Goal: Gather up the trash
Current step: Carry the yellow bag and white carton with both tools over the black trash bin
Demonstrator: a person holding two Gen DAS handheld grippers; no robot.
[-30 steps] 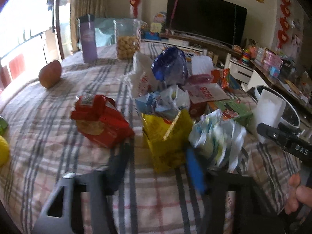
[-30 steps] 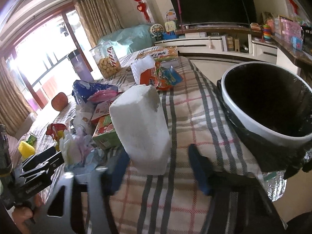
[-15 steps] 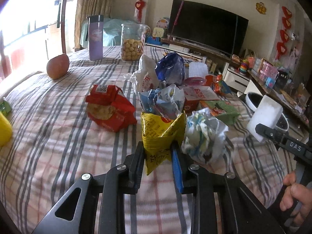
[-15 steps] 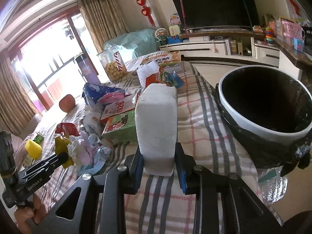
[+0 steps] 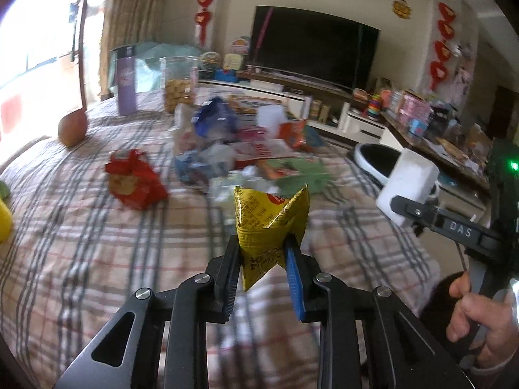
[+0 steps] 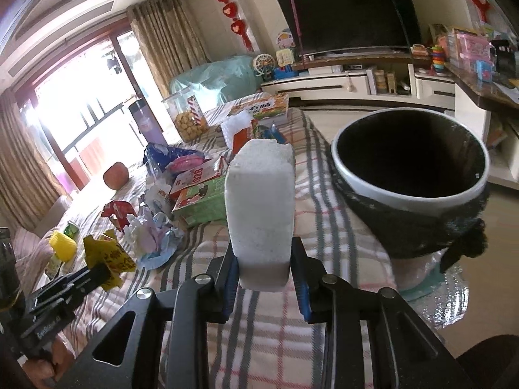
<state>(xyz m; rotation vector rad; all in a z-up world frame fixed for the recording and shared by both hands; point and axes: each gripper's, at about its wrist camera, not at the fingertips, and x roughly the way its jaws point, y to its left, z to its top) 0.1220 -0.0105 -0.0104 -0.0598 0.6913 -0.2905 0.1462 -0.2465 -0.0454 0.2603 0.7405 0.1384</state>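
The left gripper [image 5: 263, 259] has its jaws closed narrowly on a crumpled yellow wrapper [image 5: 271, 223], pads pressing its lower half on both sides; the jaws have just been closing on it. The wrapper stands up out of the jaws, clear of the checked tablecloth [image 5: 97, 259] below. Beyond the jaws lies the remaining litter: a red packet [image 5: 136, 184] ahead to the left, and a heap of wrappers and cartons [image 5: 233, 155] straight ahead.

The right gripper [image 6: 262, 265] has its jaws drawn in against the bottom of a white foam block [image 6: 261, 204], which rises upright from between them; these jaws have also just been closing on it. The bin [image 6: 410, 191], white-rimmed with a black liner, stands open ahead and to the right of those jaws, beside the table edge. Crumpled paper [image 6: 152, 236] lies ahead to their left.
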